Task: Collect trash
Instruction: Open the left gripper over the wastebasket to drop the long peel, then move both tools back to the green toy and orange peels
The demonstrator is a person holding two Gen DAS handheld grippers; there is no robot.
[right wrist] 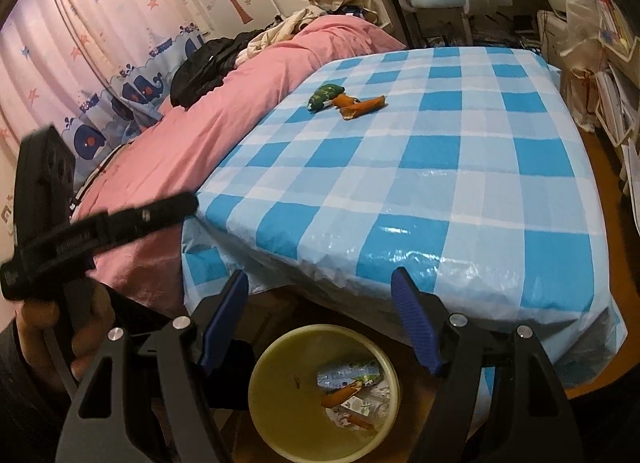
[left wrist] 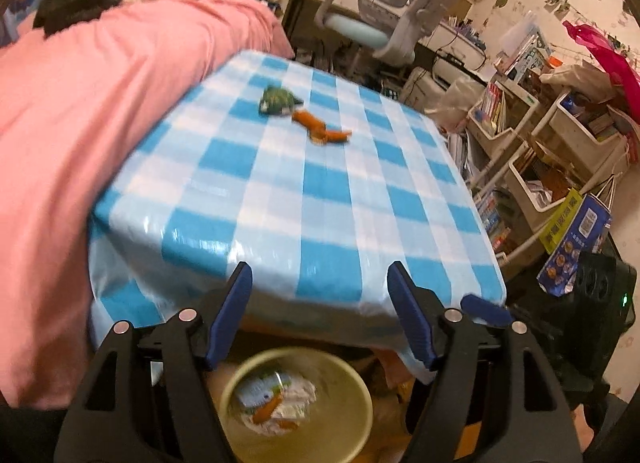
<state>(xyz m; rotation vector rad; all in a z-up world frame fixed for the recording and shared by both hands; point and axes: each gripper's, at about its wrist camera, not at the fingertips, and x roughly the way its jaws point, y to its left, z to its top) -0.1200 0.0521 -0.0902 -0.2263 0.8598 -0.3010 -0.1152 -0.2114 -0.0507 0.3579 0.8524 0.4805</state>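
Note:
A crumpled green wrapper [left wrist: 278,101] [right wrist: 325,96] and orange peel pieces [left wrist: 320,128] [right wrist: 360,105] lie on the far part of the blue-and-white checked tablecloth [left wrist: 312,199] [right wrist: 420,183]. A yellowish bin [left wrist: 360,395] [right wrist: 272,367] stands on the floor below the table's near edge, holding wrappers and peel [left wrist: 276,399] [right wrist: 352,387]. My left gripper [left wrist: 320,275] is open and empty above the bin. My right gripper [right wrist: 320,281] is open and empty above the bin too. The left gripper's body [right wrist: 80,239] shows at the left of the right wrist view.
A bed with a pink cover [left wrist: 100,103] [right wrist: 224,111] borders the table's left side, with dark clothes [right wrist: 204,71] on it. A desk chair [left wrist: 384,19] stands beyond the table. White shelves with books [left wrist: 552,151] and a blue box [left wrist: 576,247] crowd the right.

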